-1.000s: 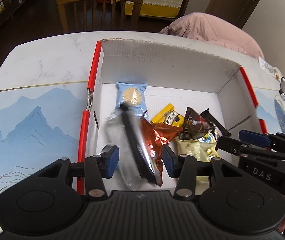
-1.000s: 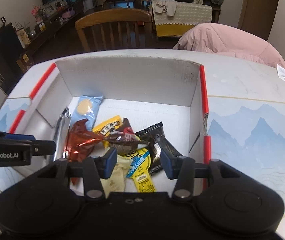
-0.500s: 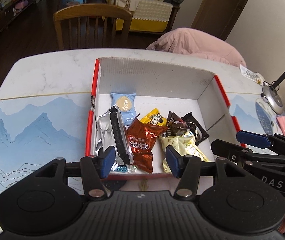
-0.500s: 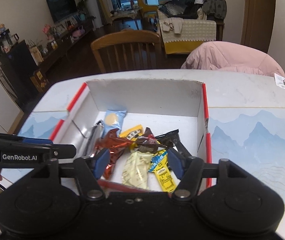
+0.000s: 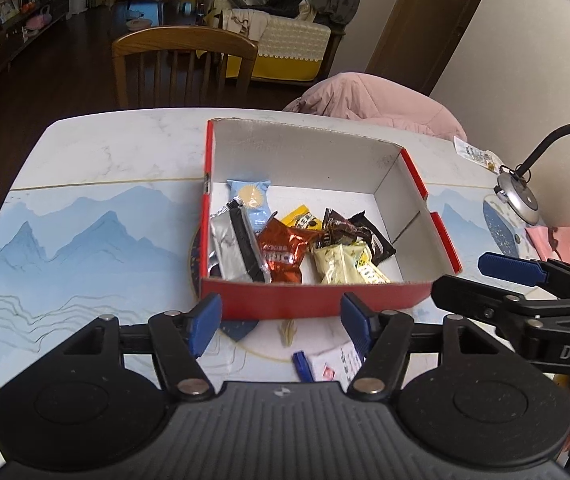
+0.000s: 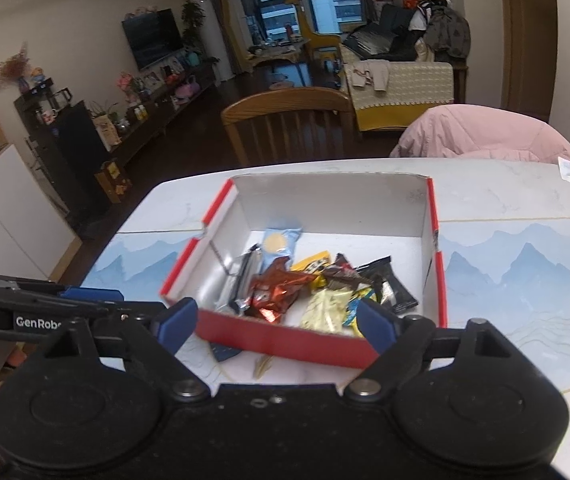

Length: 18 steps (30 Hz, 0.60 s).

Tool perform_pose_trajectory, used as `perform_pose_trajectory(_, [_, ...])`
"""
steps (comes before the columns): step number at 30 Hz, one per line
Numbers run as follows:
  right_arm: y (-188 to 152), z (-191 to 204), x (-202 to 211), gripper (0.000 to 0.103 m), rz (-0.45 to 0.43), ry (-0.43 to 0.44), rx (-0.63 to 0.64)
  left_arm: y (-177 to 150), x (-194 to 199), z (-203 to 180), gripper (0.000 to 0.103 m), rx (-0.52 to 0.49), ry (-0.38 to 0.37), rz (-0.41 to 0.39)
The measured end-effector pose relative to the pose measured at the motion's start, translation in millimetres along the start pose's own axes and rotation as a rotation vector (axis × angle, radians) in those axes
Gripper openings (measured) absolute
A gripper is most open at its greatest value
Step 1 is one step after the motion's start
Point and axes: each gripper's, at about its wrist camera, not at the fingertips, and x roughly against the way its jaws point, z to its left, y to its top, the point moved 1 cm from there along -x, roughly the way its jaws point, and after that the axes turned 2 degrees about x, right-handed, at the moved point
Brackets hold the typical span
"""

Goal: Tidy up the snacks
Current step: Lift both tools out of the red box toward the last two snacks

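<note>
On the left, the left gripper [image 5: 281, 322] hangs above the table [image 5: 97, 248], on the near side of the red box [image 5: 317, 300]. Its jaws have just been opening; they stand apart with nothing between them.

The box stands in the middle of the table, and all the snacks lie together on its white floor, toward the near wall. From left to right they are: a silver packet [image 5: 227, 250] with a black strip, a light blue packet [image 5: 251, 204] behind it, a red-brown packet [image 5: 283, 254], a yellow packet [image 5: 305, 220], a pale yellow packet [image 5: 341, 266] and a black packet [image 5: 375, 240]. They touch and partly overlap.

On the right, the right gripper [image 6: 275, 324] is also above the table in front of the box. Its jaws have just been opening too, they are wide and empty.
</note>
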Motion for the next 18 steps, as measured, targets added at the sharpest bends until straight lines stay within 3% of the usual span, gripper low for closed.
perform_pose_trajectory(8, [-22,15,24,0.098,-0.02,0.022,0.026,-29,24,8,0.072,-0.007,-0.014,-0.024])
perform_pose_trajectory(15, [-46,24,29,0.101,0.001,0.016,0.008,-57,37,12,0.072,-0.042,-0.037,-0.023])
perform_pose_trajectory(18, [-57,28,29,0.102,0.016,0.019,-0.002,-69,43,16,0.078,-0.057,-0.058,-0.033])
